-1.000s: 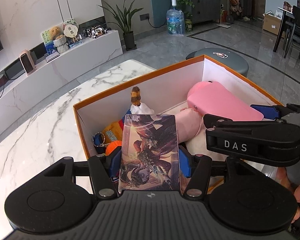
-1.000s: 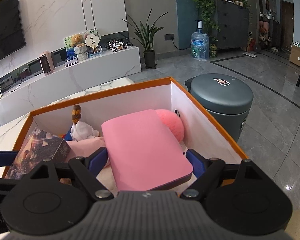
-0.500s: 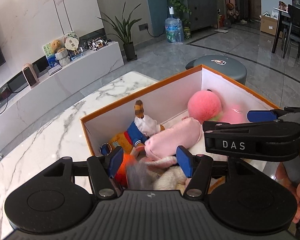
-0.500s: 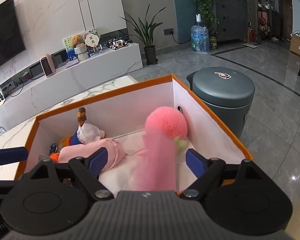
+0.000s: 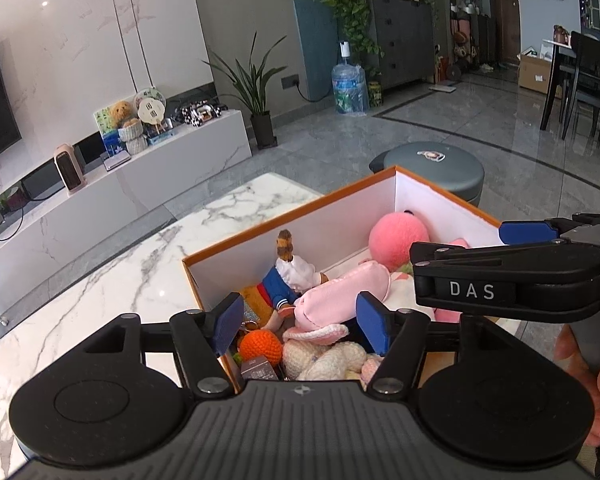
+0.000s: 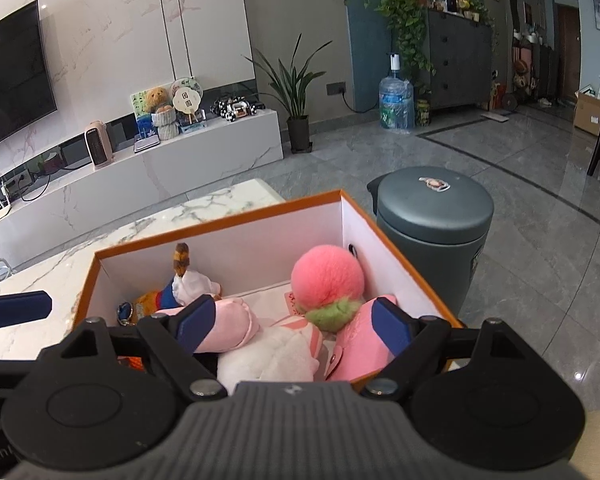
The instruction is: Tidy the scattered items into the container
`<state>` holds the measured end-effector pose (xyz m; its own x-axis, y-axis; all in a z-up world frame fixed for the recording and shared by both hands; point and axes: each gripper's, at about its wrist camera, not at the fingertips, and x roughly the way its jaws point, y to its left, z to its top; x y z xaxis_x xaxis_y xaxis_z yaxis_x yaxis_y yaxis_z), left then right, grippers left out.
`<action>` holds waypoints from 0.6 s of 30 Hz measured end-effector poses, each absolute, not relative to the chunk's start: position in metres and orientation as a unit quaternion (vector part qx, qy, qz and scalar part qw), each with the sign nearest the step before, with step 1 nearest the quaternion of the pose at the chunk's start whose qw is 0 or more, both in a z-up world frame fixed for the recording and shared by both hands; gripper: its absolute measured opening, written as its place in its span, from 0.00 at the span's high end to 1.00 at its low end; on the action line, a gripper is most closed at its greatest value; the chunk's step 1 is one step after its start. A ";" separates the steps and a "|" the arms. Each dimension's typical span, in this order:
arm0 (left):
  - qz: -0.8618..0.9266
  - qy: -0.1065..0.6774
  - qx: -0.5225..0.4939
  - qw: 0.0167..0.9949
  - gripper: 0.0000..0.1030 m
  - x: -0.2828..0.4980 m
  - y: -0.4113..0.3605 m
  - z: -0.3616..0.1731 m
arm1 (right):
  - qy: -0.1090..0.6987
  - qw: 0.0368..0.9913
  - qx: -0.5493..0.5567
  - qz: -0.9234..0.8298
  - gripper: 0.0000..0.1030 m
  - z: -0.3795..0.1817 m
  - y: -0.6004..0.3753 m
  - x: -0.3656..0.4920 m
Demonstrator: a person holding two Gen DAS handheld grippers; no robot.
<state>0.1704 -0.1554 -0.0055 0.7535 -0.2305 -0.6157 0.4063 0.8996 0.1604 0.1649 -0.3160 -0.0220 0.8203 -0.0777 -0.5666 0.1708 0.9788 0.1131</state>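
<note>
We see a white marble desk (image 5: 100, 280) carrying an orange-rimmed cardboard box (image 5: 300, 216), white inside, which stands at the desk's corner beside a grey-green lidded bin (image 6: 436, 216) on the floor. The box holds a heap of soft toys: a fluffy pink ball with a green tuft (image 6: 327, 276) near the right wall, a pale pink plush (image 5: 340, 292) lying across the middle, cream crocheted pieces (image 5: 324, 356) at the near end, a small doll in a blue and white top (image 5: 288, 276) leaning by the far left corner, an orange crocheted ball (image 5: 260, 346), and a small dark card box (image 5: 260, 368) beside that ball.

We hold the left tool (image 5: 300, 320) over the box's near left end, its blue pads spread wide with nothing between them. The right tool (image 6: 294, 326) hangs over the near right end, likewise spread wide and gripping nothing. From the left wrist camera, the right tool's black body bears the white letters "DAS" (image 5: 472, 290).
</note>
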 end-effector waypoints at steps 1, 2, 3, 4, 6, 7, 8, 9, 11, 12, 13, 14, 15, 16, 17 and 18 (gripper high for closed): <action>-0.173 0.303 0.143 0.926 0.27 0.168 -0.154 -0.003 | 0.291 0.951 0.079 -0.066 0.16 -0.019 -0.315 0.162; -0.173 0.301 0.142 0.927 0.27 0.165 -0.153 -0.001 | 0.289 0.952 0.078 -0.067 0.16 -0.017 -0.315 0.159; -0.173 0.298 0.142 0.928 0.26 0.163 -0.153 0.000 | 0.287 0.952 0.077 -0.068 0.15 -0.014 -0.314 0.156; -0.172 0.295 0.141 0.929 0.26 0.160 -0.152 0.002 | 0.286 0.953 0.075 -0.069 0.15 -0.012 -0.314 0.154; -0.172 0.290 0.138 0.931 0.26 0.156 -0.149 0.006 | 0.282 0.954 0.072 -0.072 0.13 -0.008 -0.312 0.148; -0.172 0.288 0.137 0.932 0.25 0.153 -0.148 0.007 | 0.281 0.954 0.071 -0.074 0.13 -0.006 -0.312 0.146; -0.172 0.286 0.136 0.933 0.25 0.151 -0.147 0.008 | 0.280 0.955 0.070 -0.075 0.12 -0.004 -0.311 0.143; -0.172 0.284 0.135 0.934 0.25 0.149 -0.146 0.010 | 0.279 0.955 0.070 -0.075 0.12 -0.003 -0.310 0.140; -0.171 0.280 0.134 0.935 0.25 0.144 -0.143 0.013 | 0.275 0.956 0.068 -0.076 0.12 0.001 -0.308 0.134; -0.170 0.277 0.134 0.936 0.25 0.141 -0.142 0.014 | 0.274 0.956 0.068 -0.076 0.12 0.003 -0.307 0.131; -0.169 0.275 0.133 0.937 0.25 0.138 -0.140 0.016 | 0.272 0.957 0.067 -0.076 0.12 0.005 -0.306 0.128; -0.168 0.273 0.132 0.938 0.25 0.136 -0.139 0.017 | 0.270 0.957 0.067 -0.076 0.11 0.007 -0.305 0.125; -0.167 0.270 0.130 0.939 0.24 0.133 -0.138 0.019 | 0.269 0.958 0.066 -0.076 0.11 0.009 -0.304 0.122; -0.166 0.270 0.129 0.940 0.24 0.130 -0.136 0.020 | 0.267 0.959 0.065 -0.075 0.11 0.011 -0.303 0.119; -0.165 0.269 0.128 0.940 0.24 0.128 -0.134 0.020 | 0.265 0.959 0.064 -0.074 0.11 0.012 -0.302 0.117; -0.164 0.270 0.127 0.940 0.24 0.126 -0.133 0.021 | 0.265 0.960 0.061 -0.073 0.11 0.014 -0.300 0.114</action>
